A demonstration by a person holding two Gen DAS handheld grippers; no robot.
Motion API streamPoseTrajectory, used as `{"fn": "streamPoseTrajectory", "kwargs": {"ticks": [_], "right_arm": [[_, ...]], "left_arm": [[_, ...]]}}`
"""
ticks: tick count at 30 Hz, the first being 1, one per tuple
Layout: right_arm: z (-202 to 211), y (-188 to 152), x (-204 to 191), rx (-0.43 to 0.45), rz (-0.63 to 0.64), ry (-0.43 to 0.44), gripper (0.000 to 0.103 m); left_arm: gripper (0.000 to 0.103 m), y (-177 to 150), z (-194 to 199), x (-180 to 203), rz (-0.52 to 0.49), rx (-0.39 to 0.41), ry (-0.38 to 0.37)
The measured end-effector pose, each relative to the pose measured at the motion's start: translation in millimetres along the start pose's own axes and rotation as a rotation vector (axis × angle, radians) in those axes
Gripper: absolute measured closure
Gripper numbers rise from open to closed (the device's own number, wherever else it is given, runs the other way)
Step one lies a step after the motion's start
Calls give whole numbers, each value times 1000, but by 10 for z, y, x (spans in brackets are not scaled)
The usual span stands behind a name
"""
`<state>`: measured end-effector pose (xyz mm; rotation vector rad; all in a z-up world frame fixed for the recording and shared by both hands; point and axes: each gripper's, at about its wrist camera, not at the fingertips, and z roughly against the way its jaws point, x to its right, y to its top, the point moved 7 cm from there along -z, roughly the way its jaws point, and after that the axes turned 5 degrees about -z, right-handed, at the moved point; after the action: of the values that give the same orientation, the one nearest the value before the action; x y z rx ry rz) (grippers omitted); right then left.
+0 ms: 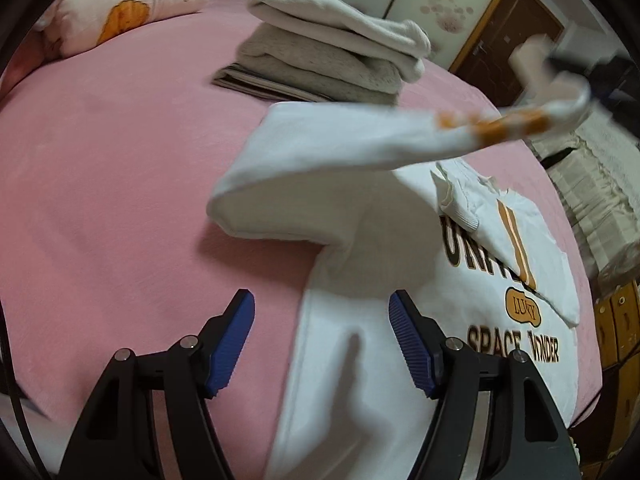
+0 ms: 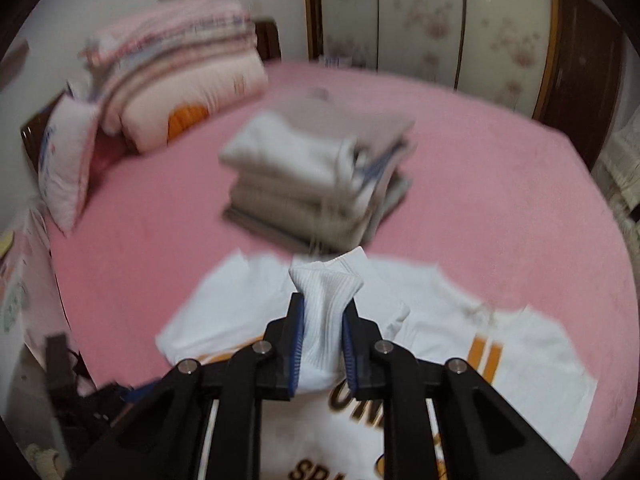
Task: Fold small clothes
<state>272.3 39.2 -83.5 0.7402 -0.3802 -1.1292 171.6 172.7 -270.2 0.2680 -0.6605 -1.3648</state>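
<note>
A white sweatshirt (image 1: 472,296) with brown and orange lettering lies on the pink bed (image 1: 120,184). My left gripper (image 1: 322,312) is open and empty, low over the shirt's left edge. One sleeve (image 1: 360,140) with orange stripes is lifted across the shirt toward the upper right. My right gripper (image 2: 323,312) is shut on that sleeve's ribbed cuff (image 2: 326,292) and holds it above the shirt (image 2: 520,364). The right gripper also shows blurred in the left wrist view (image 1: 568,80).
A stack of folded grey and white clothes (image 1: 332,52) sits on the bed behind the shirt, also in the right wrist view (image 2: 320,176). Pink pillows and a folded quilt (image 2: 180,96) lie at the head. A wardrobe (image 2: 440,20) stands behind.
</note>
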Motion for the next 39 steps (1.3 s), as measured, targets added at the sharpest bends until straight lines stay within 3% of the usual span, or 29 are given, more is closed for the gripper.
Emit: {"fn": "streamPoseTrajectory", "kwargs": {"ticks": [4,9,12,16,21,32,39], "right_arm": [[368,163,465,151,-31,-35,86],[340,-123,1368,184,-140,-127,84],[101,-460,1886,108,-233,-212,77],[-274,-1236,2537,-138,-489,-233,72],[-127,-1573,2820,-117,-686,-176,63],[36,-1316,3154,-83,-636,-165,62],[35,-1204,3007,-85,-612,34,62]], "left_arm": [[35,64,-209,153,-16,-31,9],[34,111,-437,260,-26,-58,33],[33,126,-494,261,-21,-59,44],[33,138,-509,225,2,-60,45],[33,165,-452,244,14,-47,49],[33,253,-45,385,-83,-19,33],[33,667,41,399,-78,24,26]]}}
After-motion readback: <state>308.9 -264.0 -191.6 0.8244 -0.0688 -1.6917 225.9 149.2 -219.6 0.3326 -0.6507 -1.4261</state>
